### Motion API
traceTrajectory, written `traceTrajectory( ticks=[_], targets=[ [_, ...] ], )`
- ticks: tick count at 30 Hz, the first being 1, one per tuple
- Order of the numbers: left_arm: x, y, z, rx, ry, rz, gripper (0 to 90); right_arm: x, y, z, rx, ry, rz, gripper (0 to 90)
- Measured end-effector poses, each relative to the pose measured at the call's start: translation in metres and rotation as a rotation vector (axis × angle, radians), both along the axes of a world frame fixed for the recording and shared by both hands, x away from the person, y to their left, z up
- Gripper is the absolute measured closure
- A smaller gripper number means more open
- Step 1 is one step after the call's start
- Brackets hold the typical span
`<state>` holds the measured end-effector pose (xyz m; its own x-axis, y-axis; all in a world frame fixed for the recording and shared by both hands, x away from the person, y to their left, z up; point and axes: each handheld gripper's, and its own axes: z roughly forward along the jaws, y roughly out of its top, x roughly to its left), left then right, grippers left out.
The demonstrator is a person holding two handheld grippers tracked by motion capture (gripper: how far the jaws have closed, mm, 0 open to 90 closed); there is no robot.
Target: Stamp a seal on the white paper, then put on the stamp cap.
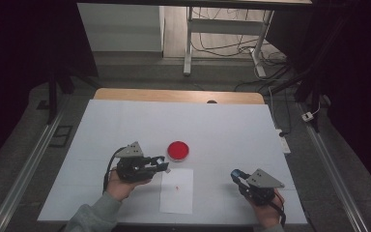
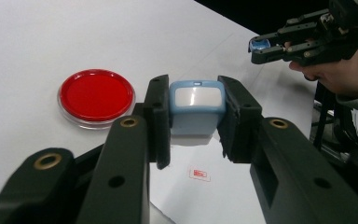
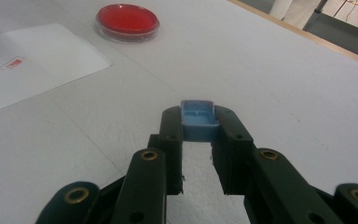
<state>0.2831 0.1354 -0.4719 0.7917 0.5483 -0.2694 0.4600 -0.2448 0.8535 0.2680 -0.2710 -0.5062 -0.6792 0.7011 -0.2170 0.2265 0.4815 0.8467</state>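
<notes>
Left hand-held gripper (image 2: 193, 116): jaws clamped on a light blue stamp body (image 2: 196, 105), white face toward the camera, one jaw pad on each side of it. In the high view this left hand-held gripper (image 1: 162, 164) sits over the upper left corner of the paper sheet (image 1: 176, 191); whether the stamp body touches the sheet cannot be told.

Right hand-held gripper (image 3: 198, 123): jaws closed on a small blue cap (image 3: 198, 120), open hollow side facing up, held at the very tips. In the high view the right hand-held gripper (image 1: 236, 175) is well apart from the left one, off the right edge of the sheet, with the tabletop under it.

Red ink pad (image 2: 96, 95): round, in a clear dish, just beyond and left of the left jaws in the left gripper view; in the right gripper view it lies far ahead and to the left. Small red stamped mark (image 2: 199, 174) on the sheet, below the held stamp body.

Surface: white tabletop (image 1: 222, 130), wooden edge at the far side.

Room: dim; grey floor, a white desk frame (image 1: 188, 43) with loose cables behind the tabletop, metal rails along both sides.
</notes>
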Motion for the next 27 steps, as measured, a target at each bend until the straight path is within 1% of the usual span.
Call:
traceTrajectory(
  ticks=[6,15,21,23,27],
  targets=[
    [0.0004,0.001,0.0007,-0.002,-0.001,0.004,67.1,0.0,0.0009,-0.0003,-0.002,0.0,0.0,73.8],
    [0.0011,-0.0025,-0.0005,0.0,0.003,0.002,67.0,0.0005,0.002,-0.0009,0.0,0.002,0.006,73.8],
    [0.0014,-0.005,-0.0008,0.0,0.001,-0.003,67.1,0.0002,0.0015,0.0002,0.005,-0.001,-0.001,73.8],
    [0.0011,-0.0049,-0.0007,0.0,0.0,-0.002,67.0,-0.0001,0.0024,-0.0001,-0.001,-0.001,-0.002,73.8],
    [0.0008,-0.0049,-0.0001,-0.005,-0.002,0.001,67.0,0.0004,0.0051,-0.0009,-0.003,0.001,0.011,73.8]
  ],
)
